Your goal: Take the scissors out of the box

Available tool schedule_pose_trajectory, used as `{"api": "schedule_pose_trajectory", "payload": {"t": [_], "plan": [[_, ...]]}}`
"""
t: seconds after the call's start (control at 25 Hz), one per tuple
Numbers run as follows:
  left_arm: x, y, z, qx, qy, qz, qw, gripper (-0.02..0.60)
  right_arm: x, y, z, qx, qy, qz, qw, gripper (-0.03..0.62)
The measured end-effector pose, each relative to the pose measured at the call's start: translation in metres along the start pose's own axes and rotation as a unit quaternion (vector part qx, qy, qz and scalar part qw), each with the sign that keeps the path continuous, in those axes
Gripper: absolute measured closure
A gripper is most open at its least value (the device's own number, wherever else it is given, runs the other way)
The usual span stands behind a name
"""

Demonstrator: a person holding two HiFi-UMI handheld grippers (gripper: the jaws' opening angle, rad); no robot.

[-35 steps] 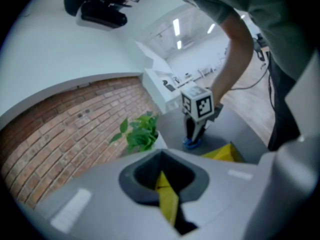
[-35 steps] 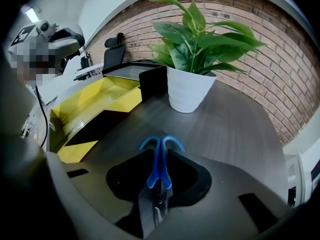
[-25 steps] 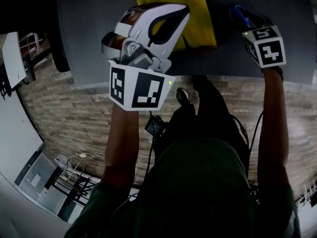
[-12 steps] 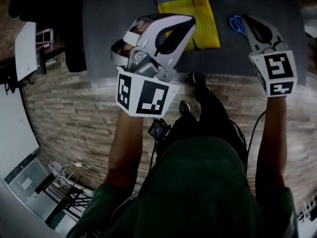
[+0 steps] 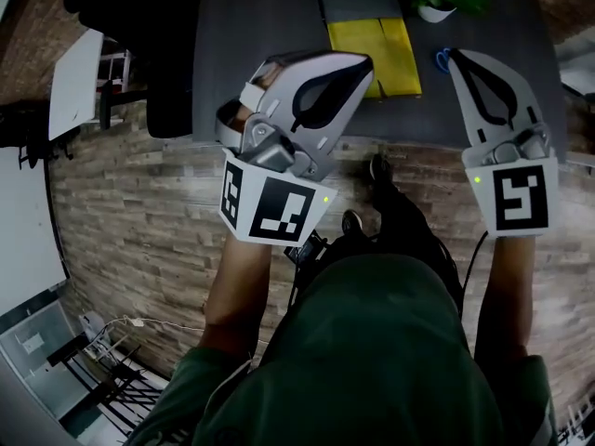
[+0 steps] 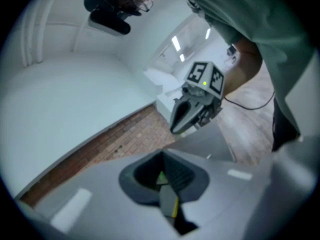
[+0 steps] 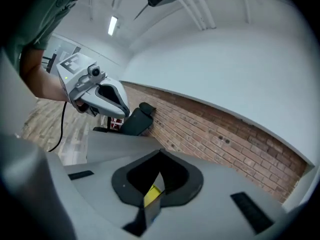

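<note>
Right of the yellow box (image 5: 389, 49) lie blue-handled scissors (image 5: 442, 59).

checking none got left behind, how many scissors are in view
1: the scissors lie on the table, right of the yellow box, partly behind the right gripper. The box may hide more.

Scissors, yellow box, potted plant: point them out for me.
scissors (image 5: 442, 59), head view, blue handle loop.
yellow box (image 5: 398, 54), head view, right yellow flap.
potted plant (image 5: 434, 12), head view, white pot.
</note>
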State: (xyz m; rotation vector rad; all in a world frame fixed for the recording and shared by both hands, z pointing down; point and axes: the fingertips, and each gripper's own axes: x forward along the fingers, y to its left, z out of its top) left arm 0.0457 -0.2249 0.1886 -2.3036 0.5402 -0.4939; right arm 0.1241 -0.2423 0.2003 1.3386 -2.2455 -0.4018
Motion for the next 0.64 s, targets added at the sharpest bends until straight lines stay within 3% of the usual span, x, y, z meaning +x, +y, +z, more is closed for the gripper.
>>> {"api": "schedule_pose_trajectory", "payload": {"t": [0.32,0.64], "plan": [[-0.063,0.0,0.043,0.016,-0.013,0.032,0.9993,0.581,-0.042,0.042,0.061,-0.049,-0.025,0.015,0.998,0.588],[-0.124,-0.006,0.056,0.016,-0.012,0.051,0.9985,0.581,-0.066,0.083,0.098,-0.06,-0.031,0.024,0.997,0.588]]}}
